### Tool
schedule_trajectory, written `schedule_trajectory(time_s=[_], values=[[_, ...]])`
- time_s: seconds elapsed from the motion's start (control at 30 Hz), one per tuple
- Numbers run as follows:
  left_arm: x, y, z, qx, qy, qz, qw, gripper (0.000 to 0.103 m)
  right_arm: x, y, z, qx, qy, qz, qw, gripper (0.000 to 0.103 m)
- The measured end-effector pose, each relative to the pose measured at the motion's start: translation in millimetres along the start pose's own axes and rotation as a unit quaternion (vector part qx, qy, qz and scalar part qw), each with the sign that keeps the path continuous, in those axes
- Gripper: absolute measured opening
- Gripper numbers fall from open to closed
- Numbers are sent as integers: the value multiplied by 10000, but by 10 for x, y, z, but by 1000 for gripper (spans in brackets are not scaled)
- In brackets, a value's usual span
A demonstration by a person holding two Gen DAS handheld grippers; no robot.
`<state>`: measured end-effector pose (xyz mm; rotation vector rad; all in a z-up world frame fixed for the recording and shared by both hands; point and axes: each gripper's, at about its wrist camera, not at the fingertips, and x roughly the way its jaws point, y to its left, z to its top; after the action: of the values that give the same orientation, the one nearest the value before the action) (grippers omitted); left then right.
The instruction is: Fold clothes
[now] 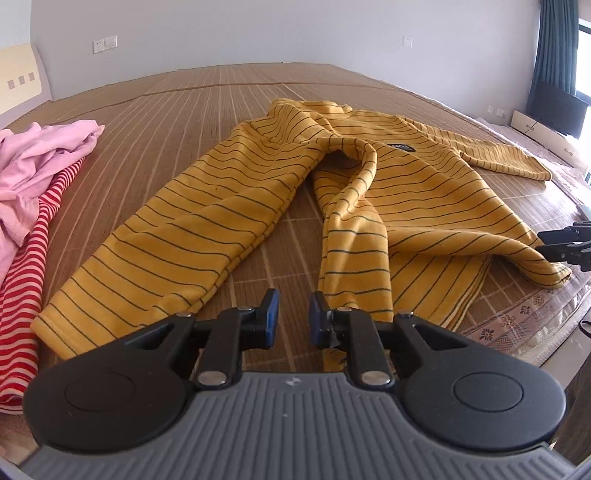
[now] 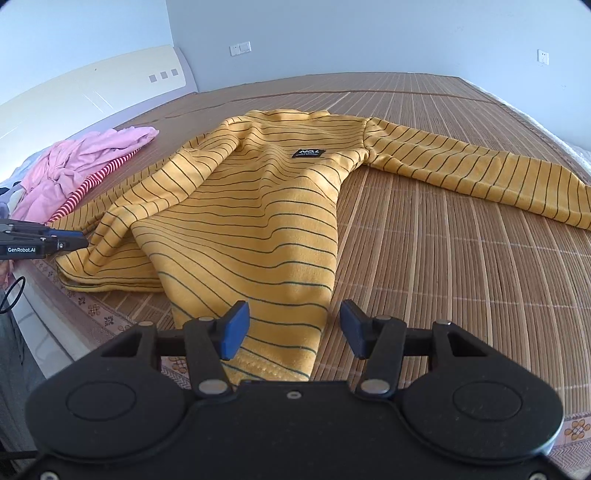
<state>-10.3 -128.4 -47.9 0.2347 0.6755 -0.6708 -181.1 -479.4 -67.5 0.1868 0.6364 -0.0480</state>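
My right claw [image 2: 293,326] hangs with its blue pads spread wide over the hem of the yellow striped sweater [image 2: 243,206], gripping nothing. The sweater lies rumpled on the bed's bamboo mat [image 2: 443,258], one sleeve stretched toward the right edge. My left claw [image 2: 79,238] pokes in by the sweater's left side. Pink clothing [image 2: 85,166] and a red striped garment [image 2: 92,184] sit piled near the headboard [image 2: 92,92].

Before me a woven bamboo mat [image 1: 207,110] covers the bed, against pale blue-white walls [image 2: 332,33] bearing switch plates [image 1: 105,43]. A cream headboard [image 2: 92,88] stands left. Dark curtains [image 1: 554,48] frame a bright window; beneath sits perhaps a monitor [image 1: 557,107].
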Motion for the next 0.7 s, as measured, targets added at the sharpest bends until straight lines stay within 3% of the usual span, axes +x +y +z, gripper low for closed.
schedule_trajectory(time_s=[0.03,0.07,0.1,0.17,0.27,0.3,0.33,0.37,0.4,0.53,0.6,0.7], values=[[8,6,-31,41,32,40,10000,21,-12,6,-10,18,-7,-28,10000,44],[2,14,-57,59,38,33,10000,21,-21,7,-19,36,-10,-85,10000,25],[-27,28,-74,32,18,-53,10000,21,-31,5,-28,84,-19,-166,9998,14],[-122,54,-77,-58,-78,-271,9996,22,-65,-10,-36,175,-100,-251,9995,9],[-259,21,-3,-50,-335,-456,9984,23,-185,-17,-13,239,-452,-385,9980,6],[-300,7,23,-37,-427,-481,9979,29,-261,-20,6,269,-598,-431,9969,6],[-337,-6,49,-18,-522,-479,9975,35,-336,-23,26,300,-743,-477,9956,6],[-372,-21,77,-32,-628,-499,9968,54,-414,-32,46,336,-885,-524,9941,6],[-396,-32,99,-78,-713,-545,9959,65,-492,-48,67,371,-1006,-578,9926,6],[-386,-124,209,-164,-793,-1076,9909,69,-655,-103,113,431,-1191,-1014,9867,6],[-294,-218,241,-139,-663,-1349,9885,74,-702,-148,106,555,-1228,-1108,9847,5],[-91,-410,218,-16,-353,-1586,9867,74,-758,-193,94,685,-1319,-1364,9794,1]])
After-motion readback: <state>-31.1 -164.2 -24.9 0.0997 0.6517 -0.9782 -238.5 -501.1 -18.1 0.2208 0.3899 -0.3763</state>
